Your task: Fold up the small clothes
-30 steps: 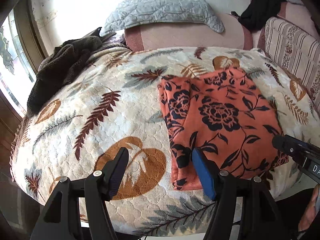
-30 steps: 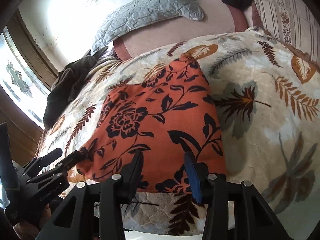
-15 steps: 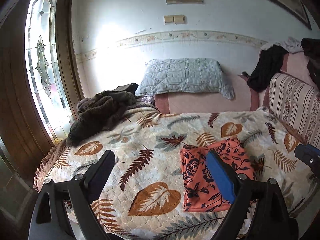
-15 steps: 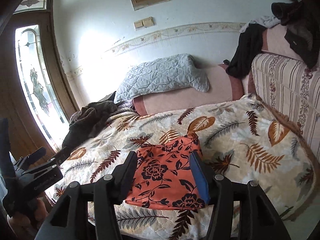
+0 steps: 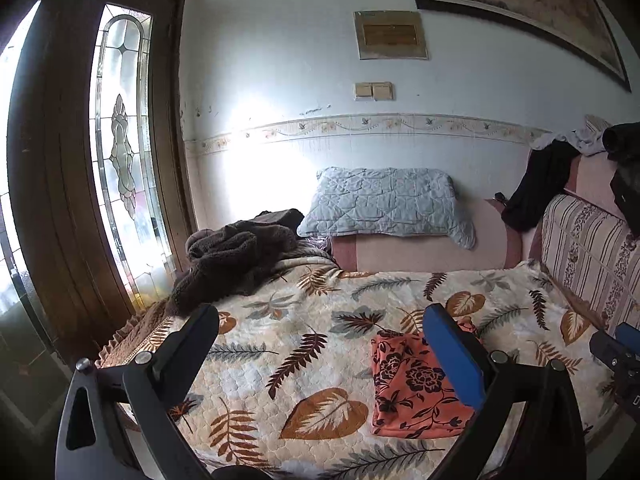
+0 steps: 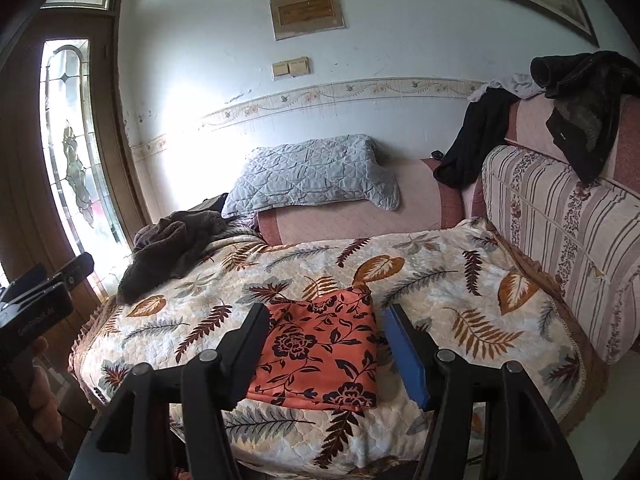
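A folded orange garment with black flowers (image 5: 412, 392) lies flat near the front edge of the leaf-print bed cover (image 5: 288, 344); it also shows in the right wrist view (image 6: 320, 352). My left gripper (image 5: 320, 340) is open and empty, held back from the bed, left of the garment. My right gripper (image 6: 324, 336) is open and empty, held back from the bed with the garment seen between its fingers. The right gripper's tip shows at the left view's right edge (image 5: 616, 352). The left gripper shows at the right view's left edge (image 6: 40, 300).
A dark brown fleece heap (image 5: 232, 260) lies at the bed's back left by a stained-glass door (image 5: 120, 152). A grey quilted pillow (image 6: 312, 176) rests on the pink headboard. A striped sofa back (image 6: 560, 248) with dark clothes (image 6: 580, 120) stands at the right.
Both grippers have pulled back and up from the folded garment, which stays flat on the bed. The views now take in the whole bed and the wall. The left jaws stand wider.
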{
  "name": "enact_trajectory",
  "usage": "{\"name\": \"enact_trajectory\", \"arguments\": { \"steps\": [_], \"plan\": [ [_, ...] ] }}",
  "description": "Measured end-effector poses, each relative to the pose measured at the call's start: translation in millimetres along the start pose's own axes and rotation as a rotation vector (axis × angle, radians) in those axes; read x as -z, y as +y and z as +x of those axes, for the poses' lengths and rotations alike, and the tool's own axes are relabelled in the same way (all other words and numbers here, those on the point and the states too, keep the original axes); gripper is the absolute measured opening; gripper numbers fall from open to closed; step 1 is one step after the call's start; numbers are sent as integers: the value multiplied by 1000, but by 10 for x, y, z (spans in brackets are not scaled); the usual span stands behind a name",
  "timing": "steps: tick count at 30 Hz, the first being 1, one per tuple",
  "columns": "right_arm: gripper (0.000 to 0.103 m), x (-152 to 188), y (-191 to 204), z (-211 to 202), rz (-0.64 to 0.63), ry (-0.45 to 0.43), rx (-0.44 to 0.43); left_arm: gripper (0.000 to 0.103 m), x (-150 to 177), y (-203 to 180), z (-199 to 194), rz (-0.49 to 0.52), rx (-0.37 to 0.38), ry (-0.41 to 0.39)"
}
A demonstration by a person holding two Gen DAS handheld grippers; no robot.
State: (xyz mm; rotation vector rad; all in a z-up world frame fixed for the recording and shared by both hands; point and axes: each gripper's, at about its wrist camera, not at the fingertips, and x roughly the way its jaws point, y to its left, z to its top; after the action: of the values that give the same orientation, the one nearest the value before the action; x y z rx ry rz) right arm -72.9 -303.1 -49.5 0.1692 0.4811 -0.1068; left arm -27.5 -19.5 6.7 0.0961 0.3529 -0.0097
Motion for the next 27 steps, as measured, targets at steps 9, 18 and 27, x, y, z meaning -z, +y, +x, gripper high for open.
{"name": "enact_trajectory", "arguments": {
  "steps": [9,18,27],
  "plan": [
    [64,-41,14,-184,-30,-9,12,101,-159,48,-316,10,-21,-71],
    [64,-106,30,-298,-30,-30,15,101,-271,116,-504,-7,-17,-115],
    [64,-93,91,-300,-56,-27,11,102,-268,141,-517,-3,-12,-113]
  ]
}}
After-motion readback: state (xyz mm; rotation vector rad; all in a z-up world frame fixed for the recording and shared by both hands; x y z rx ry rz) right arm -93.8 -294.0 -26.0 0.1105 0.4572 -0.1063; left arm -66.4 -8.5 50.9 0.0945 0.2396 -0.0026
